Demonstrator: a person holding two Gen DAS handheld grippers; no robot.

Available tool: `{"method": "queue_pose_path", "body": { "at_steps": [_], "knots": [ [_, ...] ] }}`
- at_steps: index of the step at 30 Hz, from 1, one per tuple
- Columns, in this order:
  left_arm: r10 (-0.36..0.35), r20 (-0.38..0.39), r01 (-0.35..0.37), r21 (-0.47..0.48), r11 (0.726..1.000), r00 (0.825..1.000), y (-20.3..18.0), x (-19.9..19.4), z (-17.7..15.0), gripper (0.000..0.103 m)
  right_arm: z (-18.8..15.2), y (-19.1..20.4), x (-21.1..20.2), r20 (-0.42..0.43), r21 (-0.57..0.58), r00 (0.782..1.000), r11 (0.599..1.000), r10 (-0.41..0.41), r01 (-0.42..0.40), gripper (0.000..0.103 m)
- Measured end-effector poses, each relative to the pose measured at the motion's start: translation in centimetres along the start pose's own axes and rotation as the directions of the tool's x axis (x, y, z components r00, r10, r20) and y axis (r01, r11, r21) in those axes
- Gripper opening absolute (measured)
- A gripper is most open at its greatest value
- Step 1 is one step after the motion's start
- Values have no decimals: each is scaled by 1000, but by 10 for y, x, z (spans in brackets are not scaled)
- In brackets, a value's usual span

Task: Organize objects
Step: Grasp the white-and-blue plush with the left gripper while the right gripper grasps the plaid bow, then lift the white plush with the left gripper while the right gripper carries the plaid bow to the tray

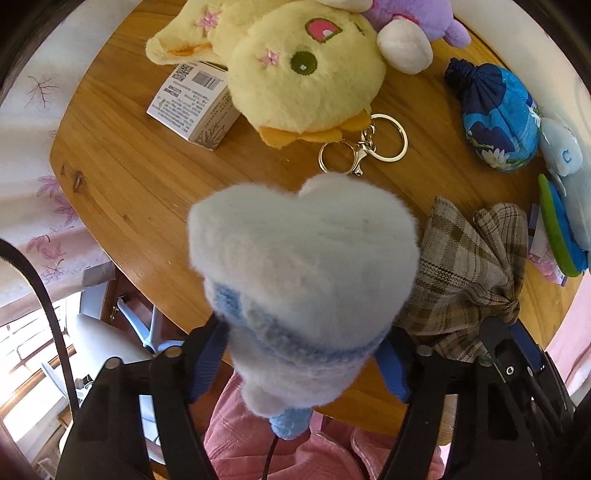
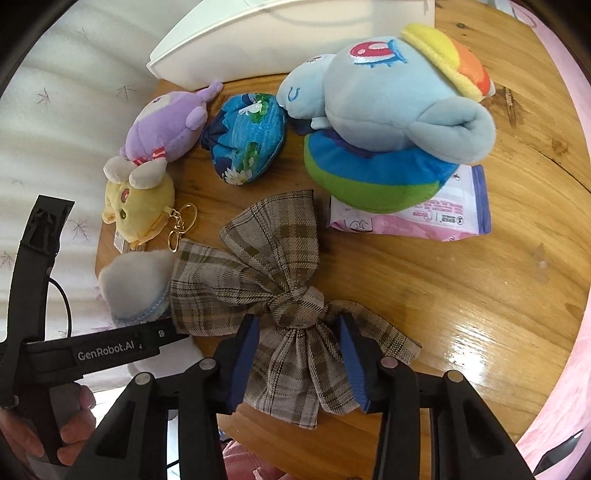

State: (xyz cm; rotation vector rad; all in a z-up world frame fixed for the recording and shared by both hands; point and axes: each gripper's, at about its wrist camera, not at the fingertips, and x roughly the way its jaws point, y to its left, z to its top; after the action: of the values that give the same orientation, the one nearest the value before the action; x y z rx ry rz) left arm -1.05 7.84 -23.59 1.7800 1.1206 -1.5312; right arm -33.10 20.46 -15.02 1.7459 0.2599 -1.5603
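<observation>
My left gripper (image 1: 301,360) is shut on a pale blue fluffy plush (image 1: 303,266) and holds it over the near edge of the round wooden table (image 1: 122,177). The same plush shows at the left in the right wrist view (image 2: 135,284). My right gripper (image 2: 299,354) has its blue pads on either side of the tails of a brown plaid fabric bow (image 2: 266,266), which lies on the table; the bow also shows in the left wrist view (image 1: 465,266). Whether the pads are pressing the cloth is unclear.
On the table lie a yellow bunny plush (image 1: 295,74) with a gold keyring (image 1: 365,147), a small white box (image 1: 195,103), a purple plush (image 2: 166,125), a blue floral pouch (image 2: 247,144), a blue pony plush (image 2: 391,107) on a pink packet (image 2: 417,218), and a white bin (image 2: 258,33) behind.
</observation>
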Motion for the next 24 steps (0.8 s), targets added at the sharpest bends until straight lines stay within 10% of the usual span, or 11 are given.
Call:
{"method": "queue_pose_path", "body": {
  "at_steps": [24],
  "knots": [
    [71,65,-60,-154,986,995,28,-19,-13,64,3,29,0,8,-142,995,985,-100,100,25]
  ]
}}
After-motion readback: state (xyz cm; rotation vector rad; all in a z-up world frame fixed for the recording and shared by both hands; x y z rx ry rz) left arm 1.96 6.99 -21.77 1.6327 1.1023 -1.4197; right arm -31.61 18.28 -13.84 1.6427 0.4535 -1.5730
